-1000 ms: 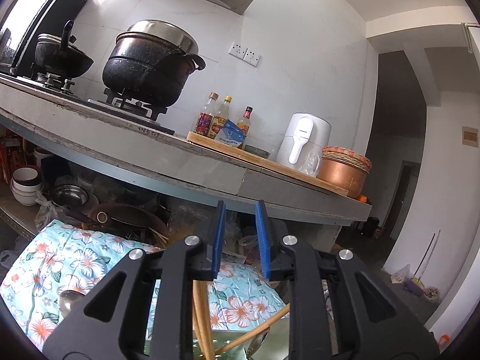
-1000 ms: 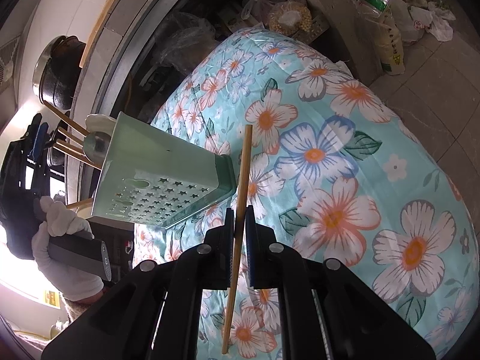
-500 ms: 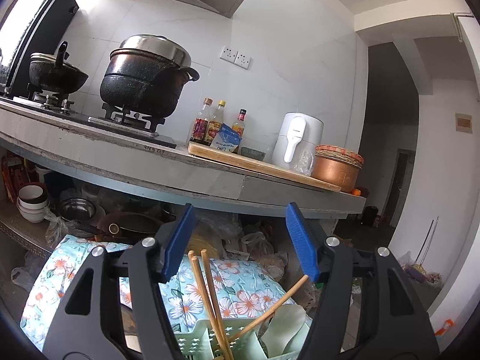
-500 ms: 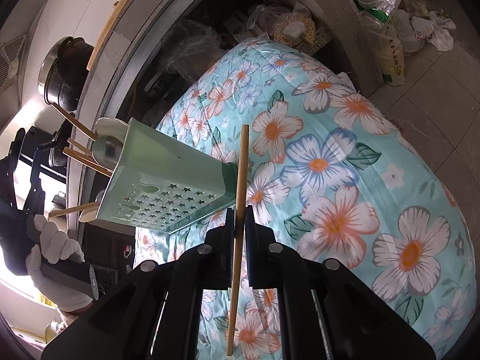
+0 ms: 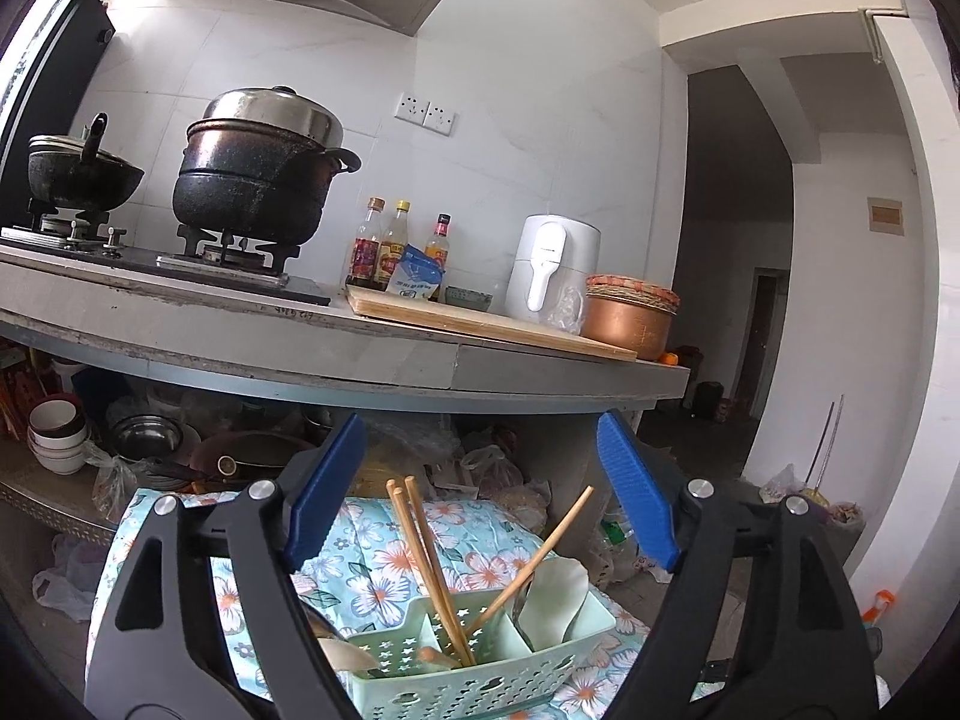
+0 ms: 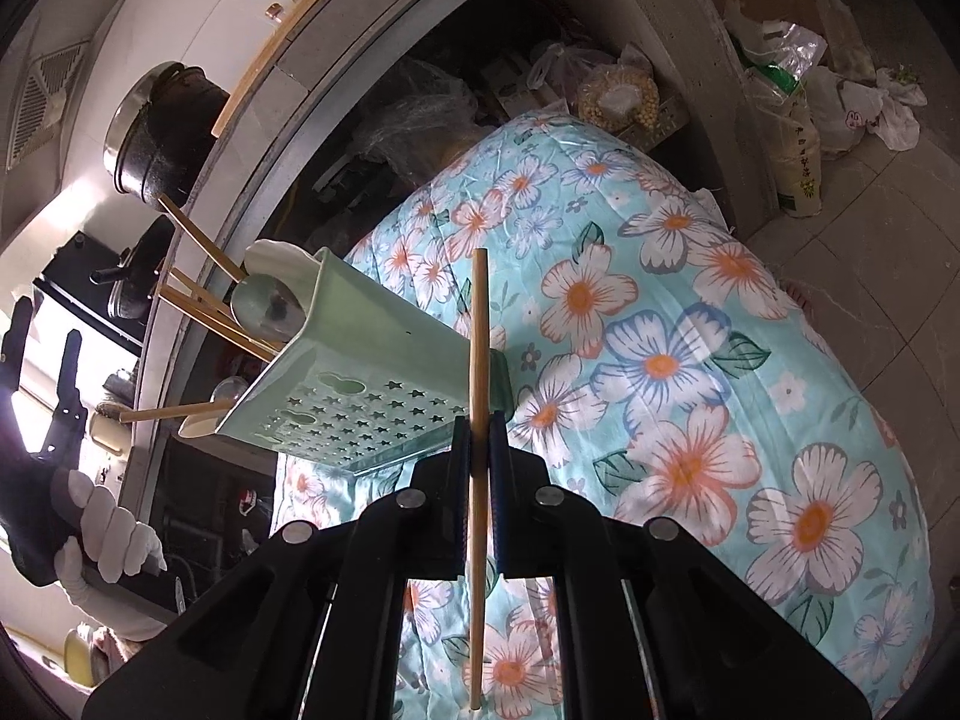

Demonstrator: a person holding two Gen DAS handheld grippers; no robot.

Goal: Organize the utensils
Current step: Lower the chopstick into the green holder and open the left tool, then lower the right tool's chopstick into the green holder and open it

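Our left gripper (image 5: 480, 492) spreads its fingers wide above the green utensil caddy (image 5: 480, 654), gripping nothing; our right gripper (image 6: 478, 444) pinches one wooden chopstick (image 6: 478, 360).

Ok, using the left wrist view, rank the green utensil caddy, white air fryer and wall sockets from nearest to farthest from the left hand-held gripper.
1. Green utensil caddy: directly below the open left hand-held gripper.
2. White air fryer: on the counter, ahead and right.
3. Wall sockets: on the back wall, highest.
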